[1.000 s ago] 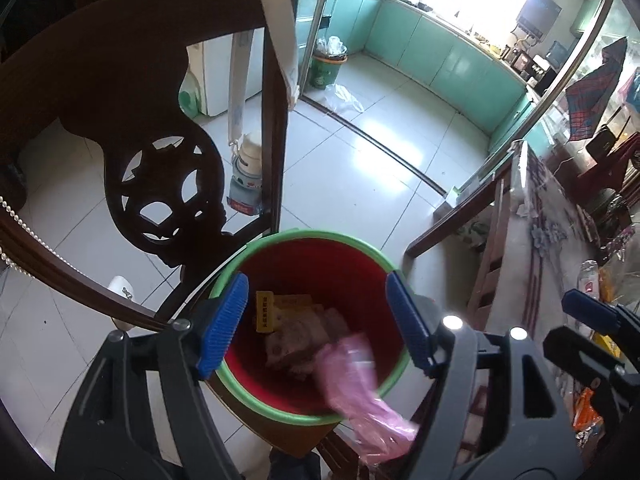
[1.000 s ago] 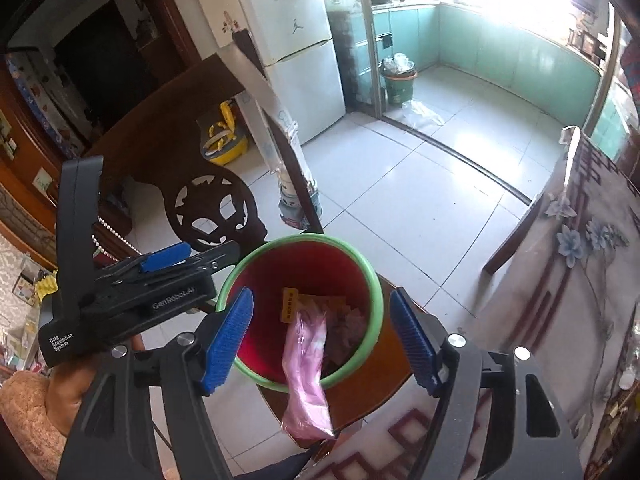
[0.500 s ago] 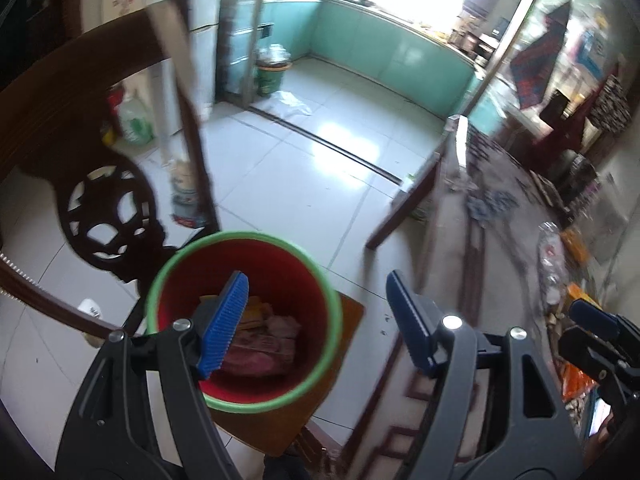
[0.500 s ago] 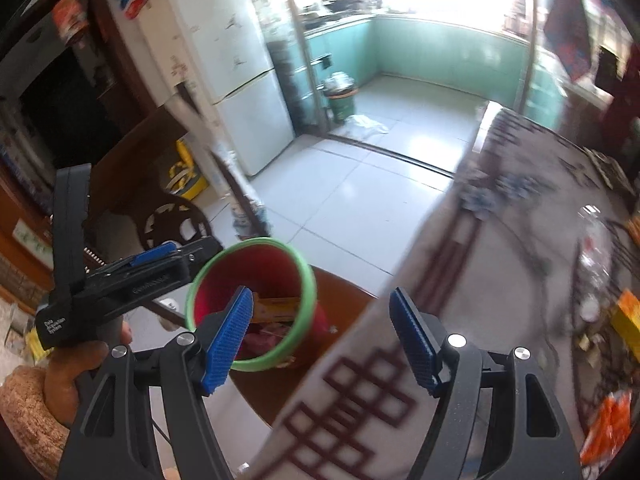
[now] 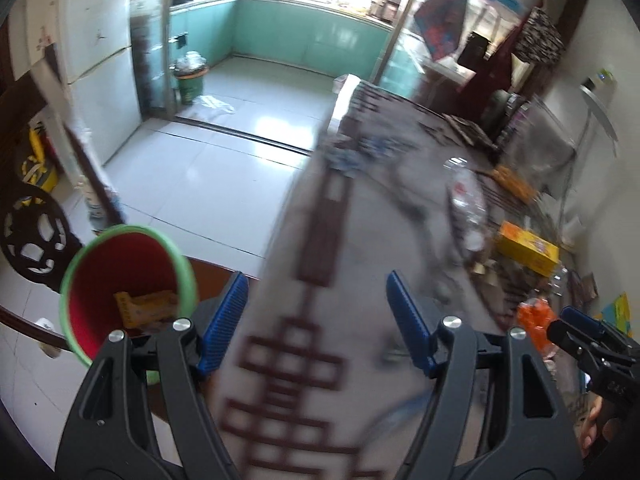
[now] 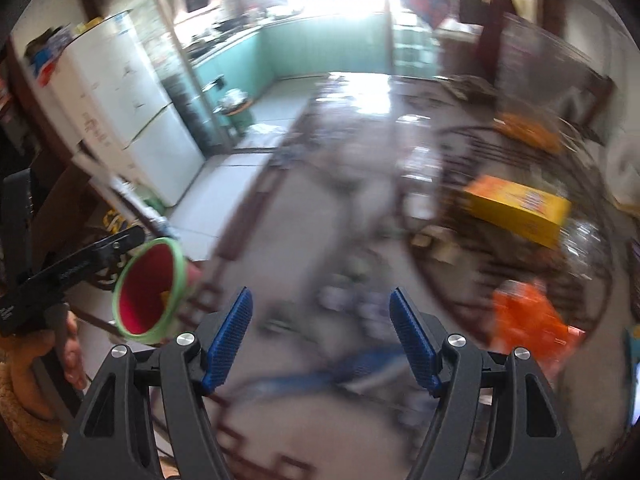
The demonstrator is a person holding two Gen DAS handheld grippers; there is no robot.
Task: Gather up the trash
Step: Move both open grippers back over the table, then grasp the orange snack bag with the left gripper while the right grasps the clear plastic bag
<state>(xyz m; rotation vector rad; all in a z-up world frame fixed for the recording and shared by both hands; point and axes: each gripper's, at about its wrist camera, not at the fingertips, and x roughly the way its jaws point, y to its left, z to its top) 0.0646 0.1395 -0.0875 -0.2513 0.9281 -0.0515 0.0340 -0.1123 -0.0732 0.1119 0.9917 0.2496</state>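
Observation:
A red bin with a green rim (image 5: 120, 280) stands on a wooden chair seat at the lower left of the left wrist view, with a yellow wrapper (image 5: 146, 306) inside. In the right wrist view the same bin (image 6: 150, 288) lies at the left. My left gripper (image 5: 316, 320) is open over the patterned tablecloth, nothing between its blue pads. My right gripper (image 6: 320, 334) is open too, above the blurred table. An orange wrapper (image 6: 528, 320), a yellow box (image 6: 516, 204) and a clear plastic bottle (image 5: 466, 208) lie on the table.
A carved dark wooden chair back (image 5: 32, 236) stands left of the bin. A white fridge (image 6: 132, 120) and a green kitchen bin (image 5: 190, 80) are farther back on the tiled floor. The table's right side is cluttered. A hand (image 6: 70, 344) holds the left gripper.
Both grippers have swung right, away from the red bin and over the table. The pink bag that was falling at the bin's rim a second ago is no longer in view.

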